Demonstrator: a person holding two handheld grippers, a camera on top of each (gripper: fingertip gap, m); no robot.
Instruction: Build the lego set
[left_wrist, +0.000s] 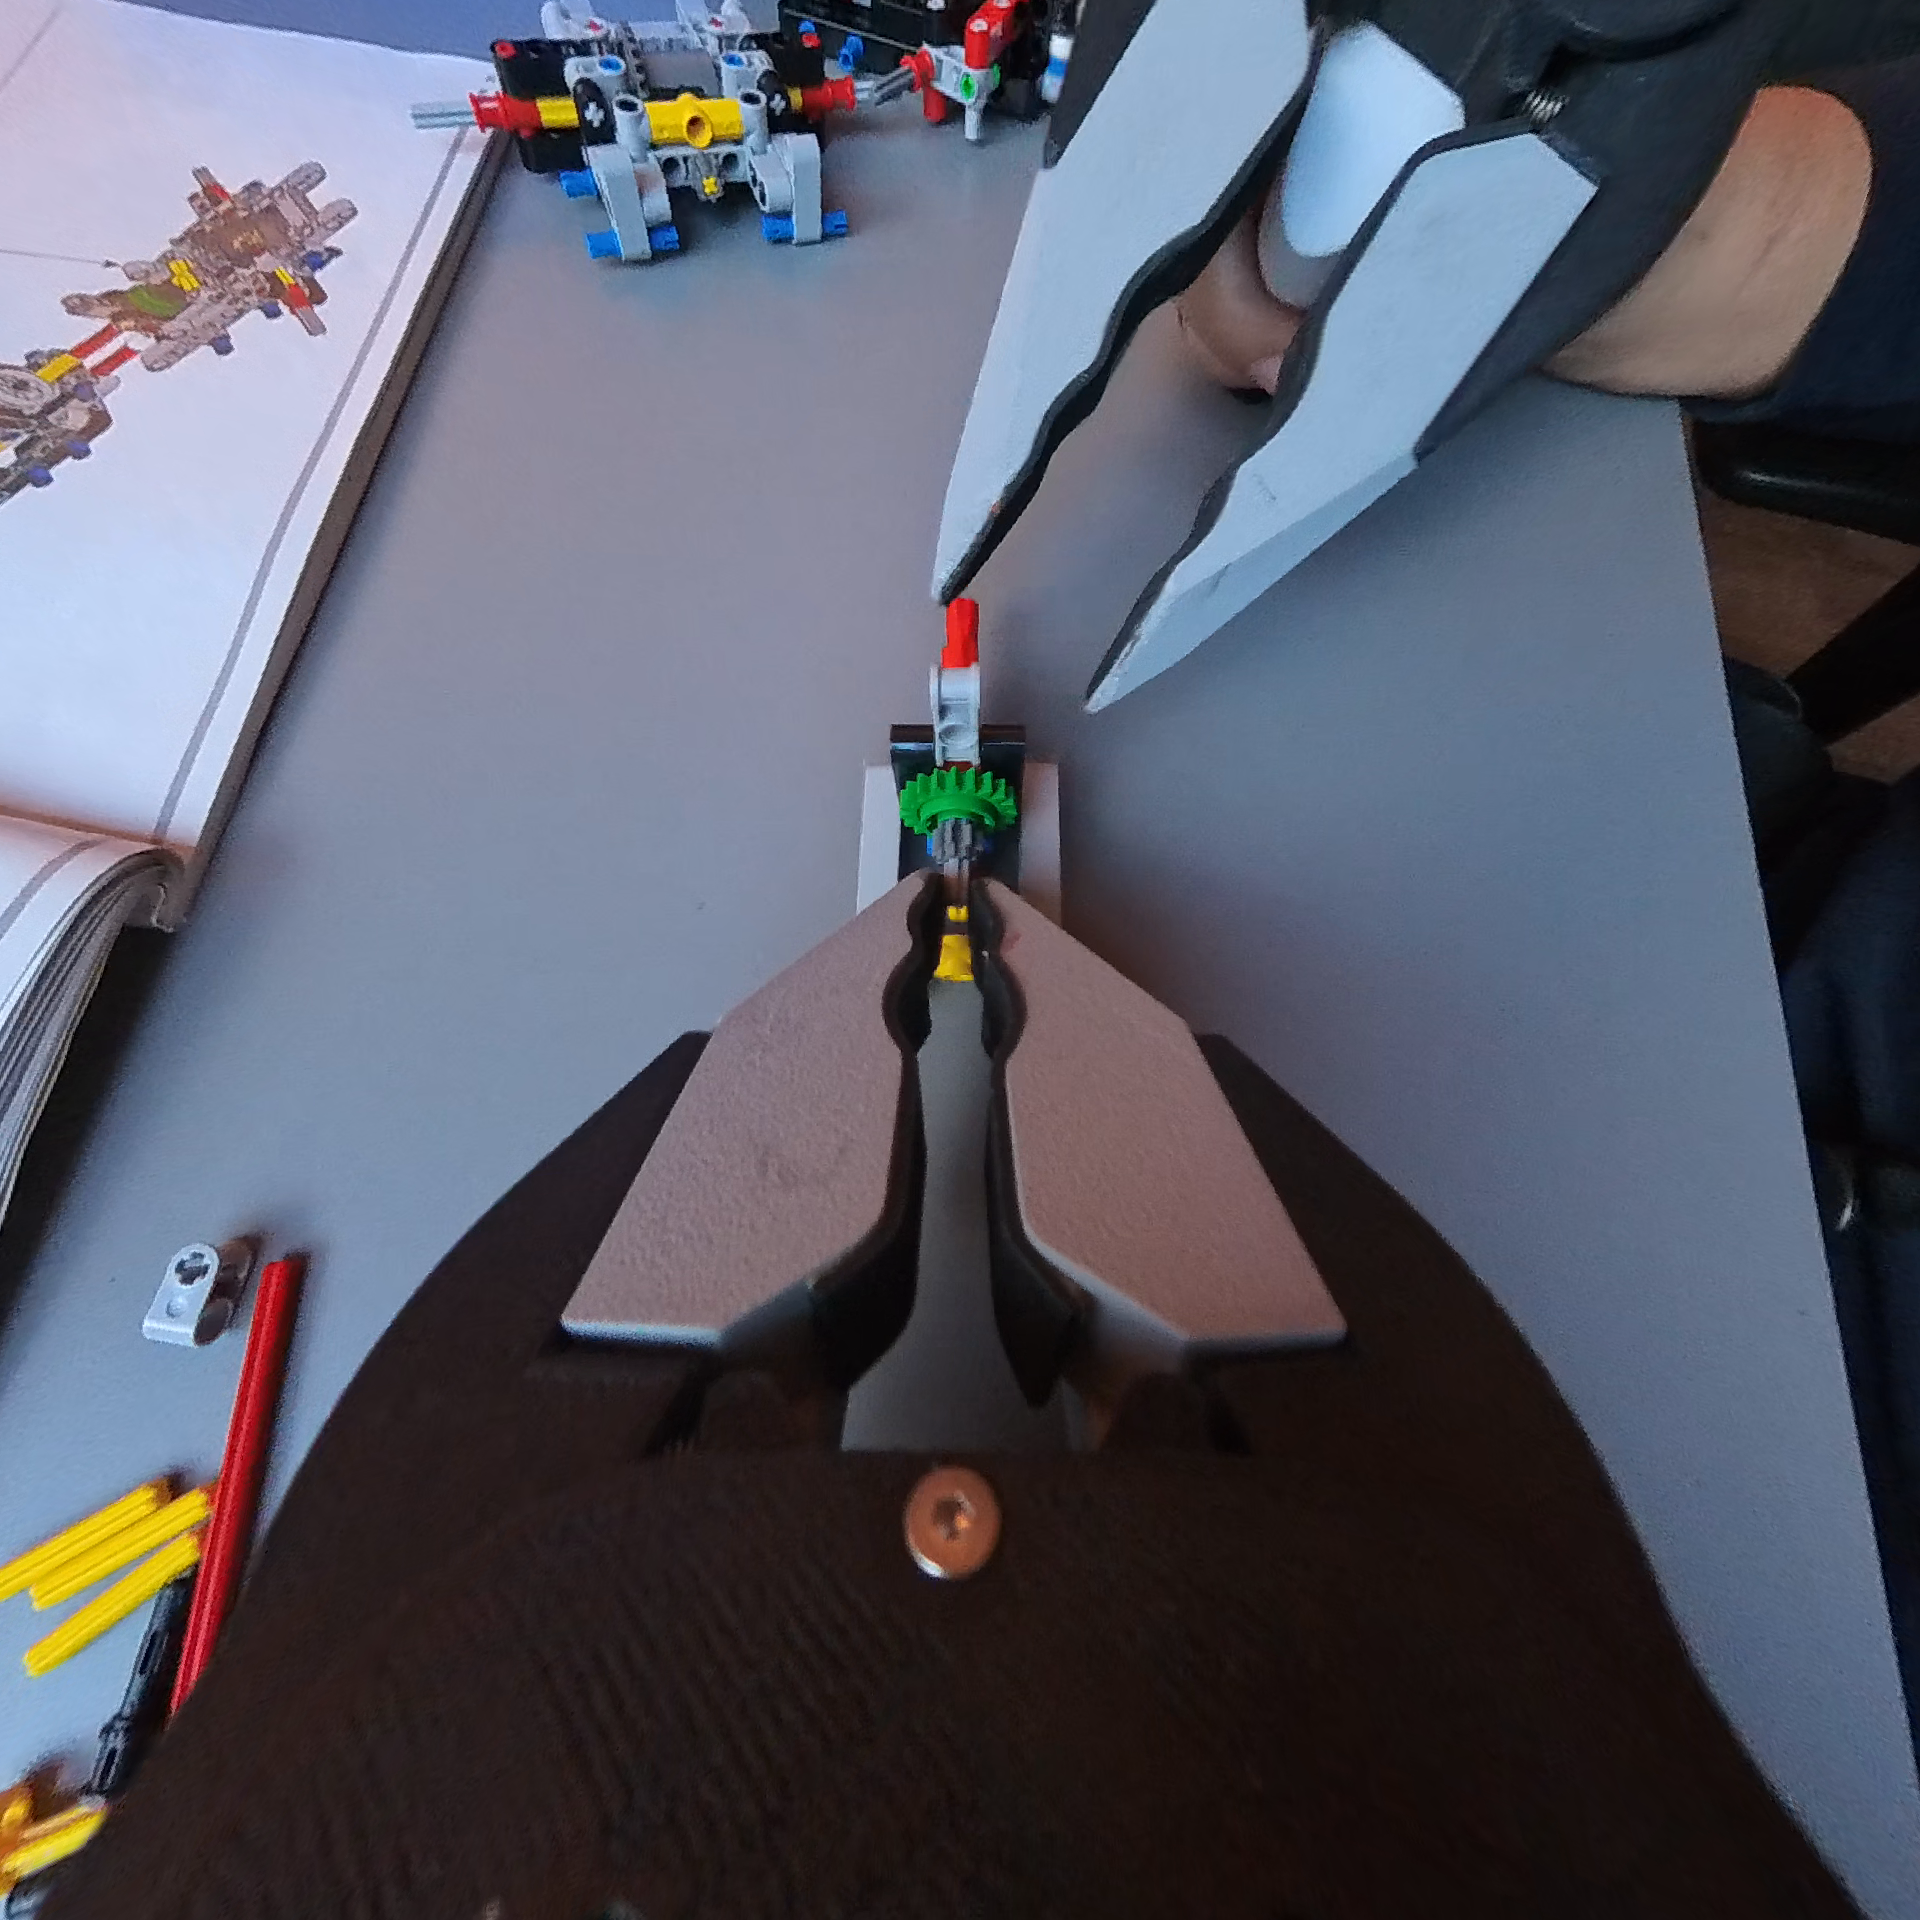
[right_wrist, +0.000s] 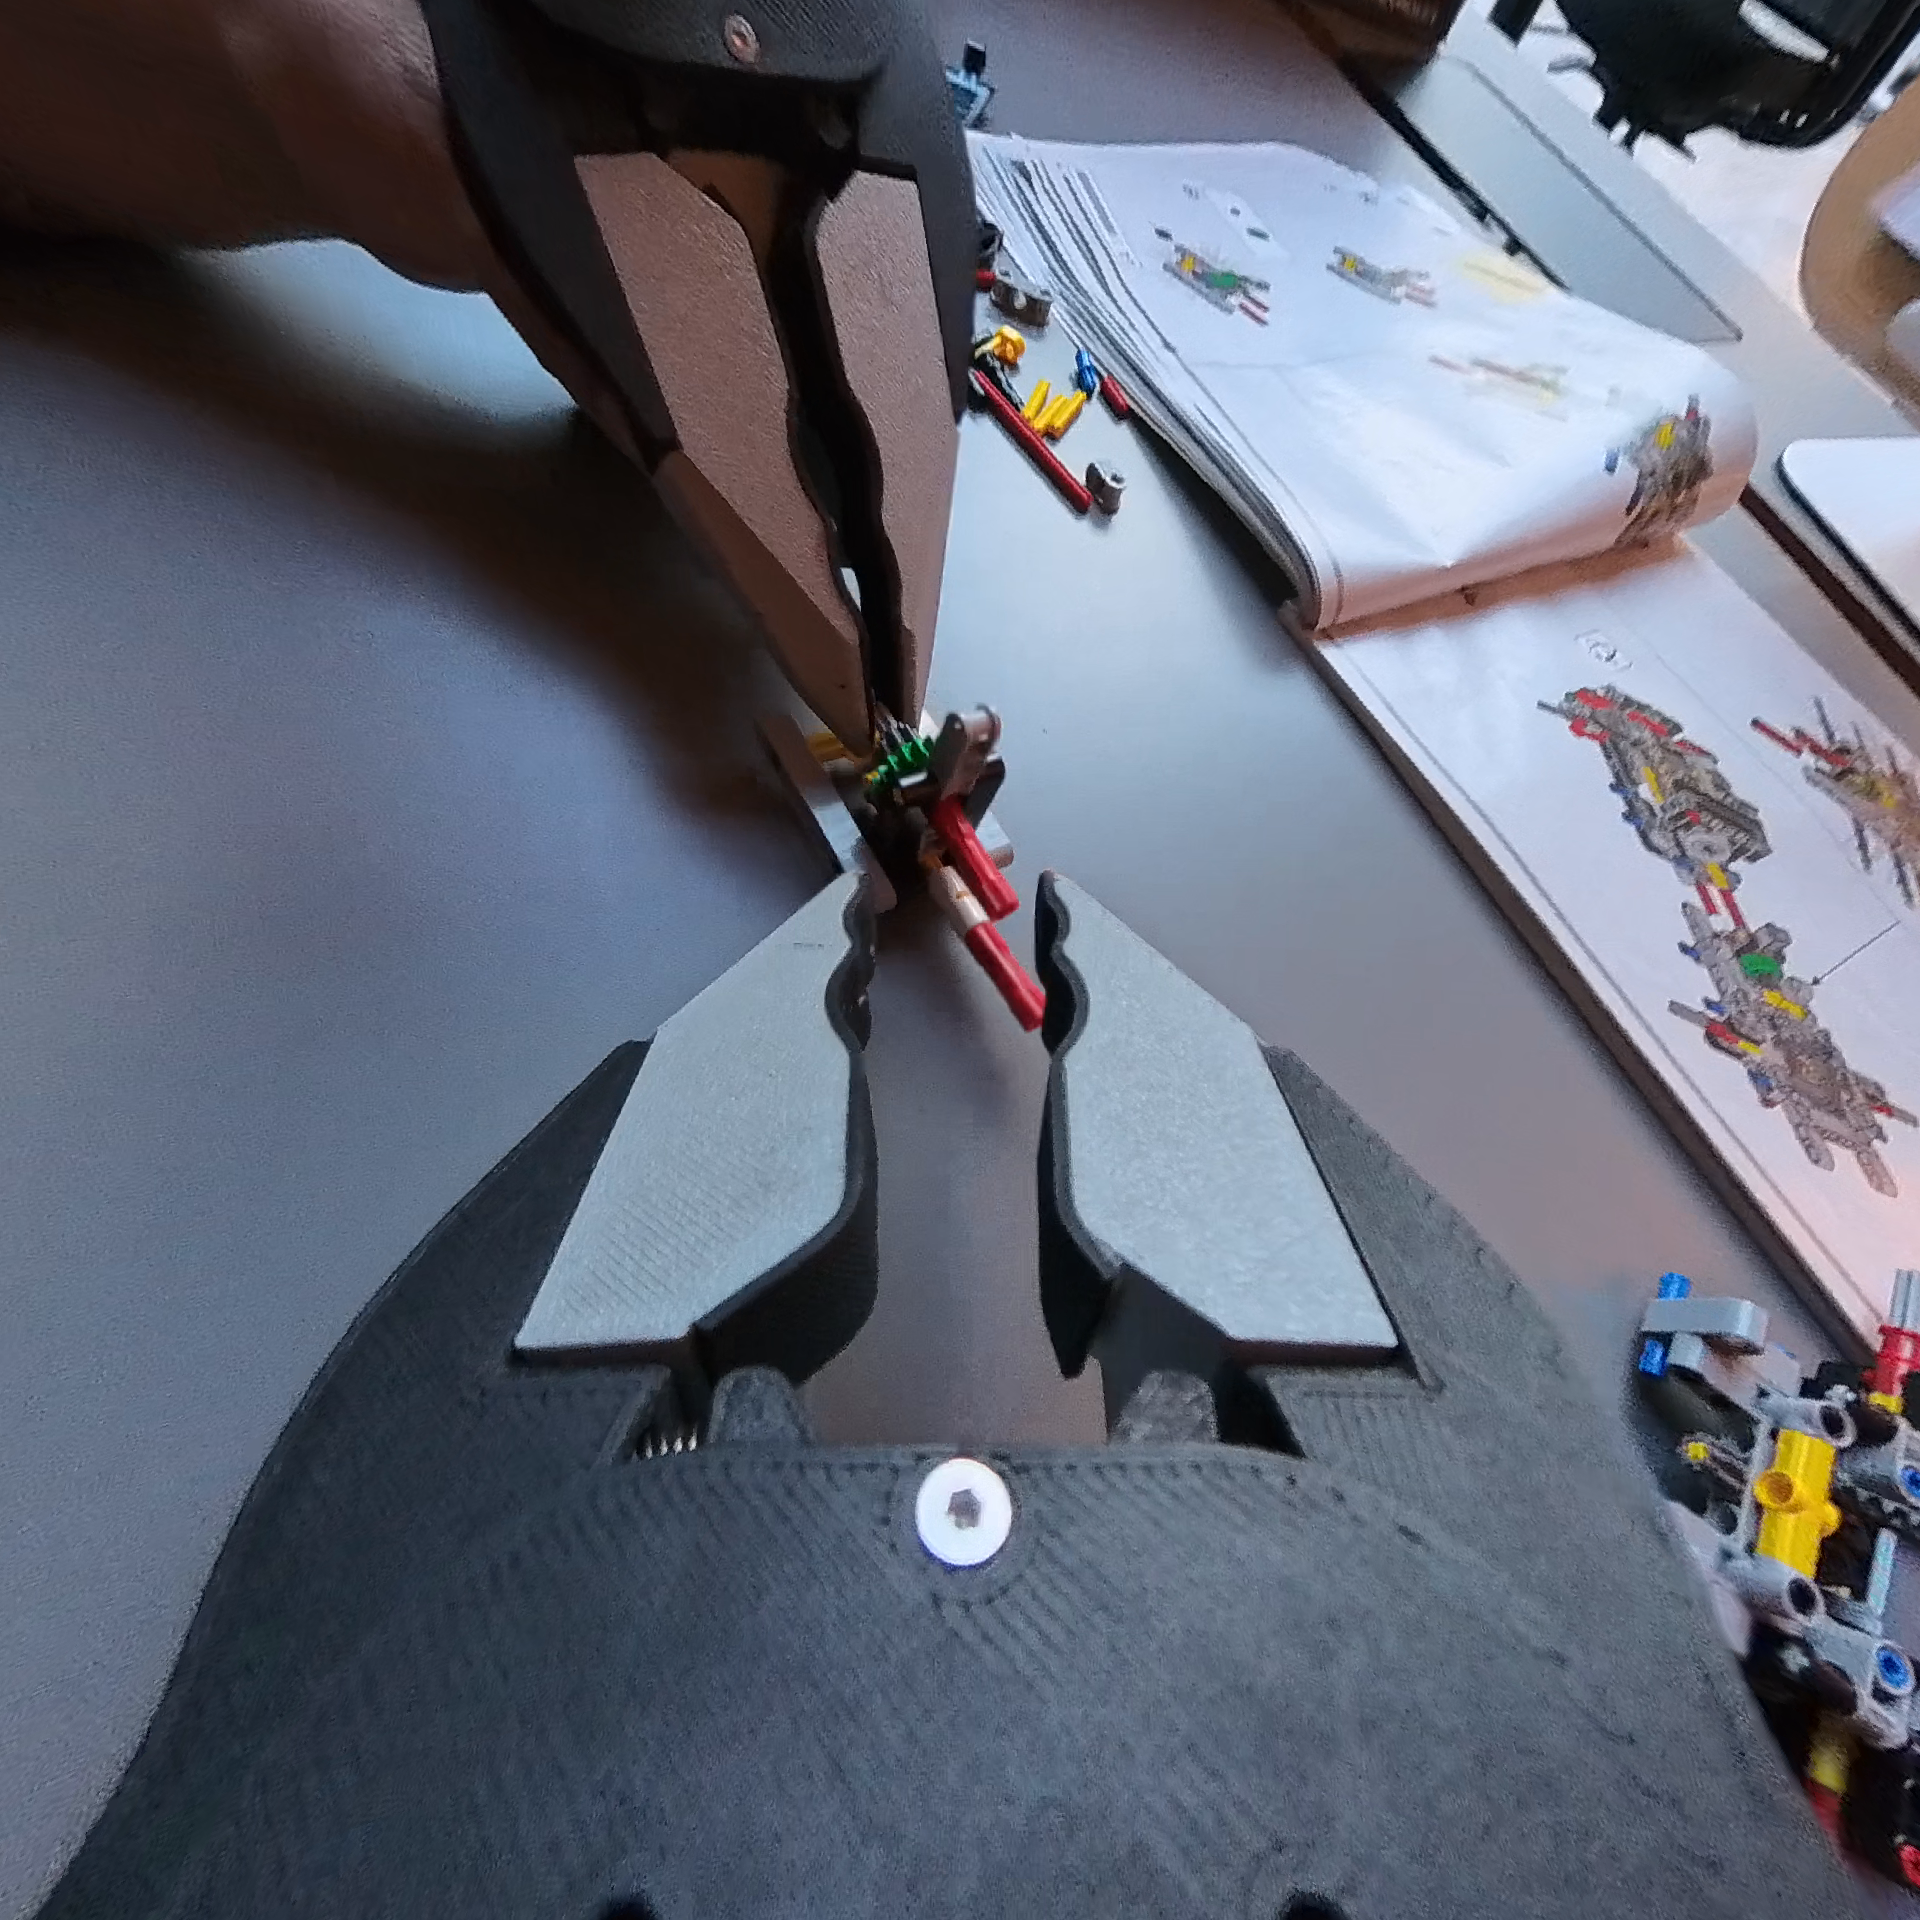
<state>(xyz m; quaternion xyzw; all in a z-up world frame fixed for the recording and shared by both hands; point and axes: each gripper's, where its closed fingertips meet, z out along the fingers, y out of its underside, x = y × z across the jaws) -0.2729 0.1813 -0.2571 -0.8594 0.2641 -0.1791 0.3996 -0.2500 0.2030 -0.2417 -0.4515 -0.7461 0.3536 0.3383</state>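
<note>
A green gear (left_wrist: 957, 800) sits on a grey axle (left_wrist: 956, 842), red pin (left_wrist: 961, 632) beyond it, yellow piece (left_wrist: 953, 951) behind; the counter (left_wrist: 623, 623) is plain grey.

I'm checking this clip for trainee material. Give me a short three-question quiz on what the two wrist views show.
1. True or false: the right gripper has its jaws apart.
2. Multiple choice: what colour is the gear on the small brick assembly at the left gripper tips? A blue; B green; C orange.
3. Fill in: to one side of the grey table lies an open ____ with pictures of a model.

Key
1. True; a red pin points in between its fingers.
2. B.
3. Instruction booklet.
</note>
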